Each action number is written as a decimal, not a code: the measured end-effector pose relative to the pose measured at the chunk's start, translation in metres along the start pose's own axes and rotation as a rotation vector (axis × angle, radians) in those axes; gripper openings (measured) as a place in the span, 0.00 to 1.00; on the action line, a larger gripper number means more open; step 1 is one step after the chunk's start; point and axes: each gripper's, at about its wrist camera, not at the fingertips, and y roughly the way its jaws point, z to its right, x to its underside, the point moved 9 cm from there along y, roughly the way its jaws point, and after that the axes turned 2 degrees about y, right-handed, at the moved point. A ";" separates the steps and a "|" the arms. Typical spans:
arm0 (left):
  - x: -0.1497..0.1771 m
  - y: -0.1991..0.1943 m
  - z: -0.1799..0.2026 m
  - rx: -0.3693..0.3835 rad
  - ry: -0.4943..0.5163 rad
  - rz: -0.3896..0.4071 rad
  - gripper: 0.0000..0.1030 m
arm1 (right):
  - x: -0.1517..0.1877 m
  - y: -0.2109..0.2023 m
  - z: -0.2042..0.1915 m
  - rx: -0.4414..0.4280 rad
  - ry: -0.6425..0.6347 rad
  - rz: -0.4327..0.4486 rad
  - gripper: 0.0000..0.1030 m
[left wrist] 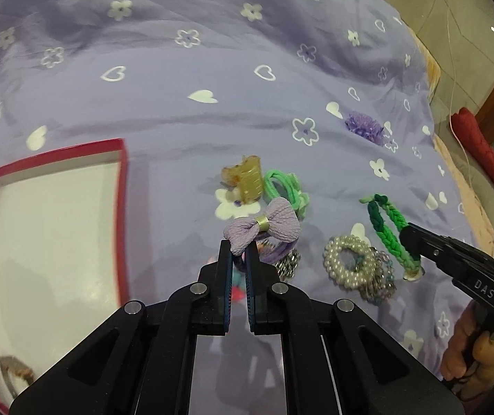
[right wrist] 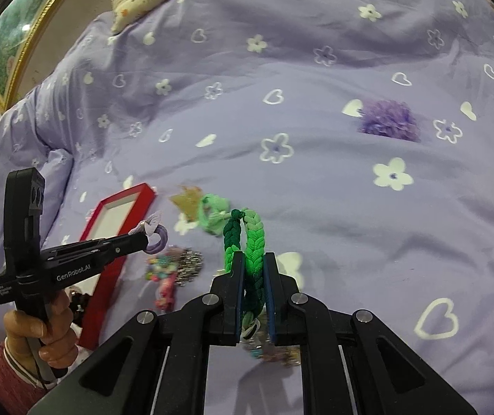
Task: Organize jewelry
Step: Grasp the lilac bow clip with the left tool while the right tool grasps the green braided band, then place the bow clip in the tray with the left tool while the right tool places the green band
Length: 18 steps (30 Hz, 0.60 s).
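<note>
My left gripper (left wrist: 239,247) is shut on a lilac bow hair tie (left wrist: 264,230), held just above the bedspread; it also shows in the right wrist view (right wrist: 153,233). My right gripper (right wrist: 254,259) is shut on a green braided band (right wrist: 247,242), also seen in the left wrist view (left wrist: 390,228). A red-rimmed white box (left wrist: 53,242) lies to the left, with one small piece (left wrist: 17,373) in its near corner. An amber claw clip (left wrist: 243,181), a light green hair tie (left wrist: 285,186), a pearl scrunchie (left wrist: 347,264) and a purple pompom (left wrist: 364,126) lie on the spread.
A lilac bedspread (left wrist: 177,86) with white hearts and flowers covers the bed. A silvery piece (right wrist: 190,263) and a colourful bead piece (right wrist: 160,276) lie near the box (right wrist: 115,228). The bed edge, a red cushion (left wrist: 478,145) and a tiled floor are at the far right.
</note>
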 end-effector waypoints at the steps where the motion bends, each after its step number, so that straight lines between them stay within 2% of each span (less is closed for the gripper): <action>1: 0.001 -0.003 -0.002 -0.003 -0.004 0.004 0.06 | 0.001 0.000 -0.005 -0.007 -0.002 -0.001 0.09; 18: 0.035 -0.060 -0.073 -0.072 -0.123 0.061 0.06 | 0.025 0.021 -0.093 -0.108 -0.093 -0.056 0.09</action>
